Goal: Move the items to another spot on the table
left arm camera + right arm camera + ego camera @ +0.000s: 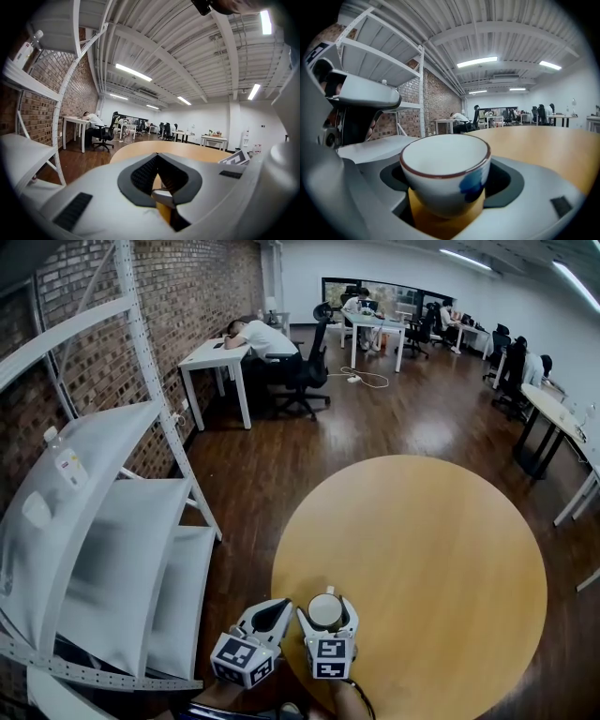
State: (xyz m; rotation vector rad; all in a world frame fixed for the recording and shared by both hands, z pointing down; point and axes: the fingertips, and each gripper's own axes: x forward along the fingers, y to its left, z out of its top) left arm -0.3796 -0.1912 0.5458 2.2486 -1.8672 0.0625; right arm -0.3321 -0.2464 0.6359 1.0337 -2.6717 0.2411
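One cup (326, 611), white with a brown rim and a blue splash, stands on the round desk (422, 540) at its near edge. Right claw (327, 604): released, jaws spread either side of the cup. Left claw (278, 611): clenched, empty.

Round wooden table (441, 549). One white cup (326, 611) with a dark rim stands upright close to the near edge. Right gripper (327, 607): jaws spread, one on each side of the cup; contact cannot be told from here. Left gripper (279, 609): just beside it at the table's edge, jaws drawn together. White shelf rack (122, 549) at left, against a brick wall (197, 296); a plastic bottle (64, 457) lies on its top shelf.
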